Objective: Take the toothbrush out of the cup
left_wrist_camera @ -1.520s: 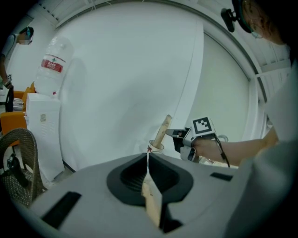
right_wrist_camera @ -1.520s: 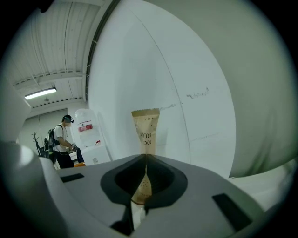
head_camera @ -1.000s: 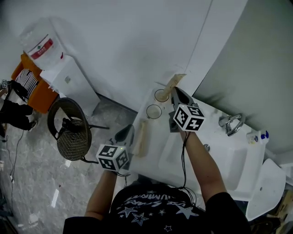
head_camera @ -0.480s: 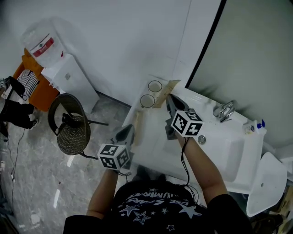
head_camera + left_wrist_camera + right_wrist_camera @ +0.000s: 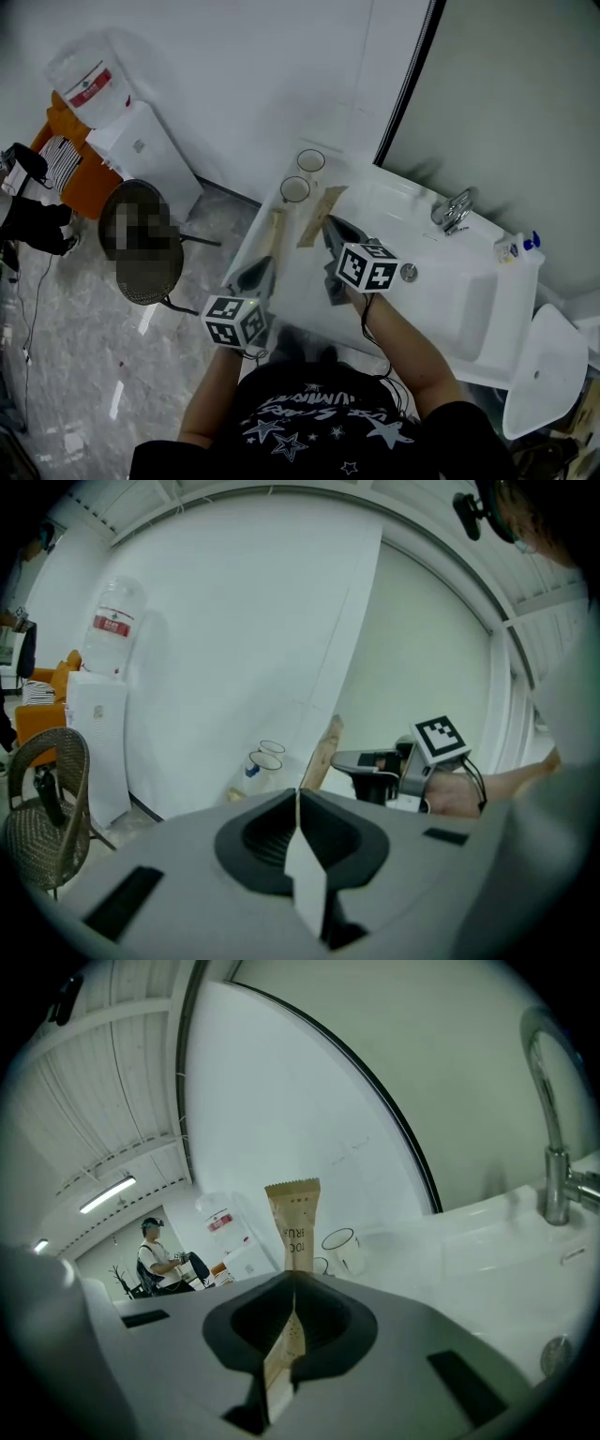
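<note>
Right claw point(image 5: 292, 1277) is clamped on the wrapped toothbrush point(image 5: 294, 1218), whose wrapper sticks out past the tips. The two cups point(image 5: 294, 189) stand beyond the tips, well apart from it and seemingly empty. I judge the lift-out done; what remains is probably setting it down. Left claw point(image 5: 298, 794) is closed on nothing.

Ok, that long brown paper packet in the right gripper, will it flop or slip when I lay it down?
Probably stiff enough: the long brown paper packet stands straight beyond the shut right gripper without drooping. It looks thin and light, so it may skid on the glossy white sink counter. Being flat, it is unlikely to roll.
</note>
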